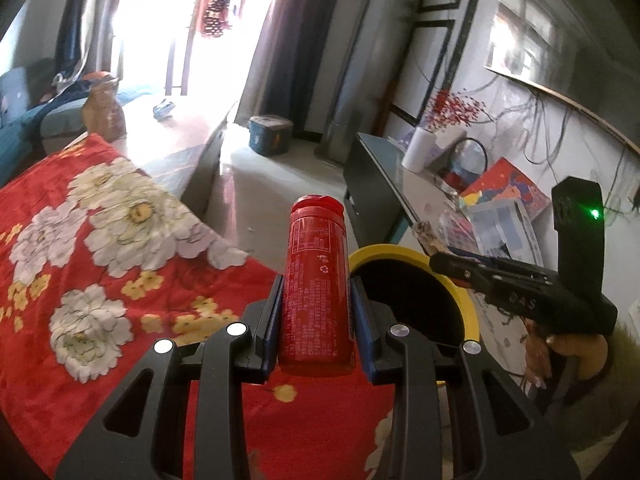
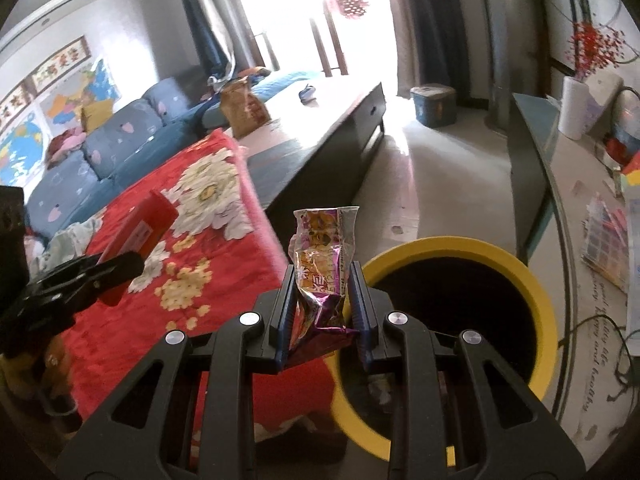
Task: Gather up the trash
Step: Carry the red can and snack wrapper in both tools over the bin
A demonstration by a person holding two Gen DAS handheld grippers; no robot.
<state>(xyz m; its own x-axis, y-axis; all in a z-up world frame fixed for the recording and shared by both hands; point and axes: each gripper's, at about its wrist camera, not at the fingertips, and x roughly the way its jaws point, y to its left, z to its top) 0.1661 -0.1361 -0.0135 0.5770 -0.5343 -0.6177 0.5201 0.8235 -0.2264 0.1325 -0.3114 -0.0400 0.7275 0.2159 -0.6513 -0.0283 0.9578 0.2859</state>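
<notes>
Red can (image 1: 316,280): upright in left tongs (image 1: 318,312), clamped mid-body, over the red floral bed cover (image 1: 100,240); stiff but dentable, slick, looks light. Snack wrapper (image 2: 324,264): pinched low in right tongs (image 2: 322,304), limp, crinkly, near weightless. Yellow-rimmed bin (image 2: 536,292) just right of both, mouth open.

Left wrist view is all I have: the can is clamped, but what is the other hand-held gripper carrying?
Observer: The right hand-held gripper is shut on a crumpled snack wrapper.
Operator: Anything in the bin already?
Observer: Yes, the right wrist view looks into the yellow bin: some pale scraps lie at the bottom.
Operator: Is the wrapper over the opening?
Observer: Not quite; it sits at the rim's near-left edge, beside the red bedspread.
</notes>
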